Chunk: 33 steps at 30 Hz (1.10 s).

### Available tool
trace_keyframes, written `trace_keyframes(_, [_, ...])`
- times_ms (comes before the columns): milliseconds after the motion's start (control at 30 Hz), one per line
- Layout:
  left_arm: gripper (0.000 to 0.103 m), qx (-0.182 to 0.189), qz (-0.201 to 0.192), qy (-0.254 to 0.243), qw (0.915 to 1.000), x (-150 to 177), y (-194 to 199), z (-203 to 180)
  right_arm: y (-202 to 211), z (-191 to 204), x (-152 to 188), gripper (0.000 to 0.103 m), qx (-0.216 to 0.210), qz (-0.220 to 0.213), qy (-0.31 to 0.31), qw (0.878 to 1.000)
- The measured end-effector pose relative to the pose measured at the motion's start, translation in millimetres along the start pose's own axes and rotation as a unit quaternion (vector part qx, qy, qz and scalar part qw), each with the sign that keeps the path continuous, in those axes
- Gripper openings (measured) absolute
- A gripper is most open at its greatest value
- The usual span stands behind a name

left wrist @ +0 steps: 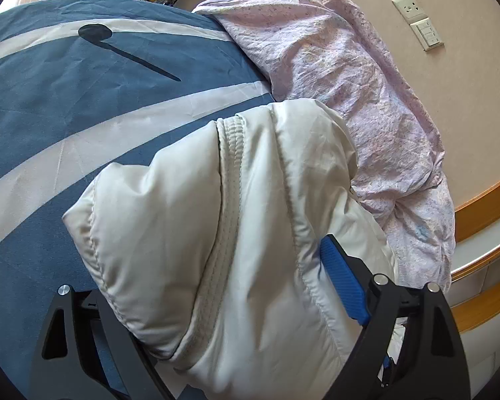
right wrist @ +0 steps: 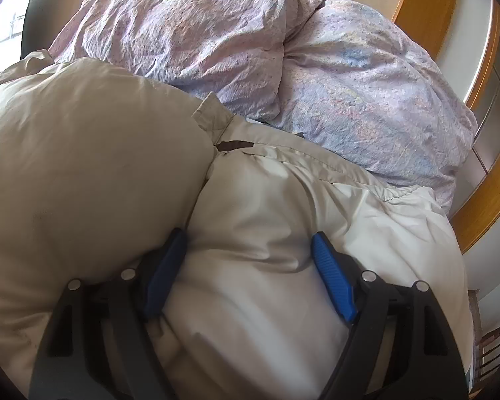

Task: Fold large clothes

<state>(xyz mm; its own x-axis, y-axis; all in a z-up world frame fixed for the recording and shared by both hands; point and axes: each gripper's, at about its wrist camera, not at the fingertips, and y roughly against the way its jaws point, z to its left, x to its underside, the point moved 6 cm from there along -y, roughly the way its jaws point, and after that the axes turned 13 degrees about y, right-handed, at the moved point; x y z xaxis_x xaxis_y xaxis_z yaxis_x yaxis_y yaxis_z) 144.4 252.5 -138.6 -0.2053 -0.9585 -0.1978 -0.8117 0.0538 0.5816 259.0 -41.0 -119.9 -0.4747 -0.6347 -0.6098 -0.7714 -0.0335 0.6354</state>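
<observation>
Left view: jacket (left wrist: 236,220) bunched at lower centre on the bed (left wrist: 66,106); left gripper (left wrist: 236,303) fingers clamped on a thick fold.
Right view: right gripper (right wrist: 250,276) fingers clamped on jacket padding, lower centre.
Progress: folding judged midway, nothing flattened yet.

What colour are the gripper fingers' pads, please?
Blue pads, seen best in the right wrist view.

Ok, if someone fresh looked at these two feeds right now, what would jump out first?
The puffy cream jacket fills the lower middle of both views, bulging between each gripper's blue pads. Behind it, toward the wall, lies a crumpled pink floral duvet. In the left wrist view, a blue sheet with pale stripes spreads left of the jacket.
</observation>
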Motion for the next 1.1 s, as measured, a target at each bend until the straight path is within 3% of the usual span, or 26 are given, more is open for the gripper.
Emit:
trace_keyframes(167, [0.075, 0.008, 0.001, 0.005, 1.0, -1, 1, 0, -1, 0, 0, 0.077, 0.0, 0.002, 0.001, 1.0])
trace_keyframes(367, [0.043, 0.043, -0.001, 0.004, 0.9991, -5, 13, -9, -1, -1, 1, 0.077, 0.0, 0.002, 0.001, 1.0])
trace_keyframes(633, [0.033, 0.114, -0.005, -0.036, 0.9928, 0, 40, -45, -3, 0, 1, 0.077, 0.005, 0.007, 0.004, 1.0])
trace_keyframes(800, [0.032, 0.17, -0.008, -0.082, 0.982, 13, 63, -82, -4, 1, 2, 0.077, 0.011, 0.011, 0.008, 1.0])
trace_keyframes(967, [0.032, 0.225, -0.007, -0.159, 0.9612, 46, 84, -137, -5, 0, 1, 0.077, 0.011, 0.012, 0.009, 1.0])
trace_keyframes(1100, [0.032, 0.245, -0.014, -0.212, 0.9459, 76, 99, -177, -1, -17, 0, 0.078, -0.023, 0.016, -0.005, 1.0])
